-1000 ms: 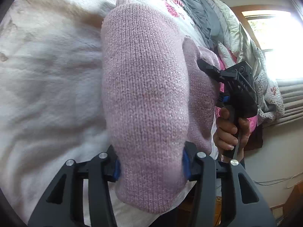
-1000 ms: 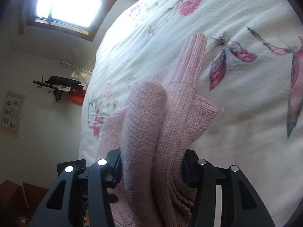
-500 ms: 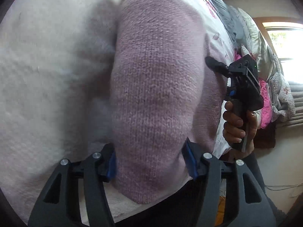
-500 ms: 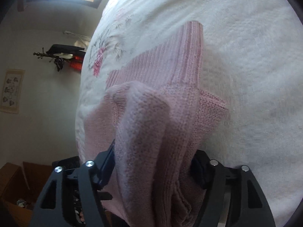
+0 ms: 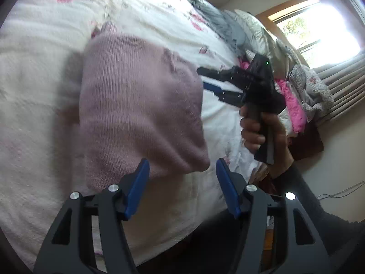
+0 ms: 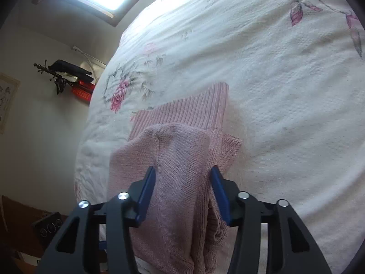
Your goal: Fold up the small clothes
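Left wrist view: pink sweater (image 5: 141,105) just beyond wide jaws; right jaws wide, astride sweater fold.

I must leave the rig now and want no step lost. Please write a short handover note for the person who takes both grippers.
Left gripper: open, holds nothing, just short of the pink sweater's near edge.
Right gripper: open, at the sweater's other side; whether it touches the knit is unclear.
Sweater: lies folded on the floral bedspread, ribbed hem sticking out beyond the top layer.
Done: one fold laid down.
Left: probably square up the edges, and fold again if needed.
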A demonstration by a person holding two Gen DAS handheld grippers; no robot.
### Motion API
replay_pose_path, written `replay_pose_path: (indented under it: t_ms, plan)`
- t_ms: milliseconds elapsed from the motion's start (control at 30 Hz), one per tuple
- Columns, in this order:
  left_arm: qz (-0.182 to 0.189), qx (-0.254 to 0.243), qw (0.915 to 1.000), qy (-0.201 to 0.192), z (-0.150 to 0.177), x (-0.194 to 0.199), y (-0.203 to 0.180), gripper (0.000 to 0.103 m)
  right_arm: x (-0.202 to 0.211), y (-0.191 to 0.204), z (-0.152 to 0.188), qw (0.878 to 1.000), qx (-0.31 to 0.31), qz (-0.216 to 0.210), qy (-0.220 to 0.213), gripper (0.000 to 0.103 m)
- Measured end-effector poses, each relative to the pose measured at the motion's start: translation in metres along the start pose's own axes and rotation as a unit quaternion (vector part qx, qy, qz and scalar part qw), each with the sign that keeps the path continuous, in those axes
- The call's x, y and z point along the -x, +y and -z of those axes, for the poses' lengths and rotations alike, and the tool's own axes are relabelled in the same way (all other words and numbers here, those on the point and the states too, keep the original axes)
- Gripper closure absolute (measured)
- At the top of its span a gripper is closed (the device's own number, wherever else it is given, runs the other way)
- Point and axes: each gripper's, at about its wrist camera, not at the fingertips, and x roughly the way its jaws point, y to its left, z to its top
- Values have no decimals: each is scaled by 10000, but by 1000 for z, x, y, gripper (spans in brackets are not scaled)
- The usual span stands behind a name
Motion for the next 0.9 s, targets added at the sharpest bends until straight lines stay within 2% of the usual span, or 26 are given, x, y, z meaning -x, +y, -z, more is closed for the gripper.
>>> replay_pose_path:
  t_ms: [33, 67, 100, 167, 267, 367, 433, 467, 533, 567, 633, 667, 733, 767, 800, 833, 900]
  plan:
    - [67, 155, 9998, 105, 2, -12, 5, 46, -1, -1, 2, 9998, 53, 163, -25, 83]
    - [112, 290, 9994, 179, 4, -22, 11, 47, 3, -2, 5, 9996, 114, 184, -167, 90]
    - [156, 385, 9989, 227, 6, -28, 18, 47, 9, 3, 6, 9992, 189, 117, -338, 92]
    - [224, 452, 9982, 332, 14, -34, 21, 47, 16, 5, 8, 9969, 386, 288, -624, 92]
    - [497, 382, 9971, 426, 10, -28, 9, 47, -9, -17, 3, 9974, 167, 564, -409, 91]
    - [796, 65, 9968, 6, -22, 2, -5, 45, -12, -20, -1, 9983, 212, 454, -314, 88]
    - [778, -141, 9962, -370, -53, 24, -8, 35, -4, -17, -3, 9986, 231, 373, -289, 79]
    - [759, -205, 9958, -462, -71, 27, -6, 34, 3, -15, -3, 9985, 210, 354, -368, 73]
    - [654, -219, 9966, -450, -103, 23, 8, 35, 23, -8, 0, 9972, 209, 291, -661, 73]
    - [579, -162, 9977, -309, -115, 13, 16, 36, 32, -4, 3, 9968, 223, 146, -760, 73]
    - [522, 77, 9986, 31, -134, -8, 43, 43, 35, 11, 10, 9964, 439, -76, -726, 73]
    - [425, 182, 9988, 156, -138, -21, 53, 47, 28, 17, 12, 9964, 613, -89, -574, 75]
    - [378, 329, 9983, 289, -146, -31, 69, 66, -2, 17, 13, 9967, 787, 180, -106, 81]
    - [333, 391, 9983, 266, -146, -34, 77, 72, -14, 10, 12, 9955, 818, 468, -53, 98]
    - [304, 438, 9983, 220, -145, -36, 81, 87, -23, 0, 8, 9951, 834, 531, -40, 100]
    - [295, 555, 9978, 194, -146, -39, 87, 101, -27, -11, 3, 9973, 623, 396, -21, 101]
    - [291, 747, 9966, 214, -143, -35, 99, 103, -24, -19, -3, 9993, 320, 212, 20, 103]
